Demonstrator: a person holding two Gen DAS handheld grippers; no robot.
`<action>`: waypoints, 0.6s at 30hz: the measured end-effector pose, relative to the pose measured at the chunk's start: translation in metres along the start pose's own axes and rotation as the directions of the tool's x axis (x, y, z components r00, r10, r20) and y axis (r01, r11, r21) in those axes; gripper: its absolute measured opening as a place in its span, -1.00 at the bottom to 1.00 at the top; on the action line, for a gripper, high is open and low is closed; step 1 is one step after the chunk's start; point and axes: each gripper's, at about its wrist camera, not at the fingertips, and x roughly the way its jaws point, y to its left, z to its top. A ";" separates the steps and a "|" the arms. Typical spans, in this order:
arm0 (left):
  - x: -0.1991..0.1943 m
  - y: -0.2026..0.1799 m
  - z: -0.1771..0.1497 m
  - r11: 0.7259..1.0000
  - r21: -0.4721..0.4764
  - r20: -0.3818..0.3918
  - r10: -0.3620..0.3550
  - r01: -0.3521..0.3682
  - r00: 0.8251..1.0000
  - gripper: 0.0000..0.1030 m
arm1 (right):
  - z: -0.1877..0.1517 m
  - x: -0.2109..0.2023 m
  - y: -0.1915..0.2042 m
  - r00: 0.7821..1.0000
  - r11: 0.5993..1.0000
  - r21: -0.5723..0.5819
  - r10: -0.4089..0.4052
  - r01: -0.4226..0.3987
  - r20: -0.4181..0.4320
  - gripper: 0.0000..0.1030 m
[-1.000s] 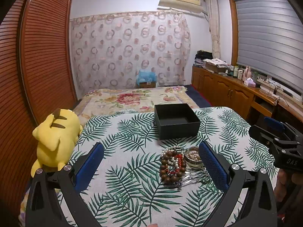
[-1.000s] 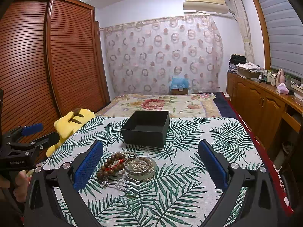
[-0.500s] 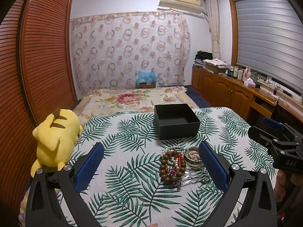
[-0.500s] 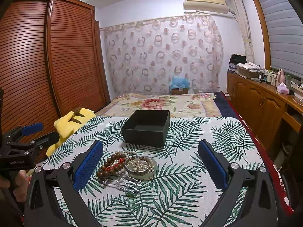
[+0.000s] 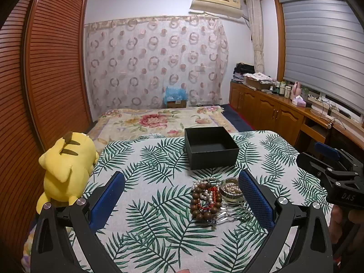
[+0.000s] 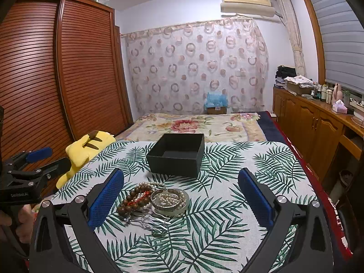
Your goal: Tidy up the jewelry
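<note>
Both grippers hover over the leaf-print worktop (image 5: 145,204), jaws spread wide and holding nothing. The left gripper (image 5: 179,195) and right gripper (image 6: 180,194) each frame the jewelry pile (image 6: 154,201): brown beads (image 5: 206,201), pearls in a bangle (image 6: 170,199), and silver pieces (image 6: 152,221). The black box (image 6: 177,153) sits open just behind the pile. A yellow plush (image 5: 68,166) lies at the worktop's left edge.
</note>
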 end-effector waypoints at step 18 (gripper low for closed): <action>-0.005 -0.001 0.008 1.000 0.000 0.003 0.001 -0.001 1.000 0.88 | 0.002 -0.001 -0.002 1.000 1.000 0.003 -0.001 0.001 0.006 0.95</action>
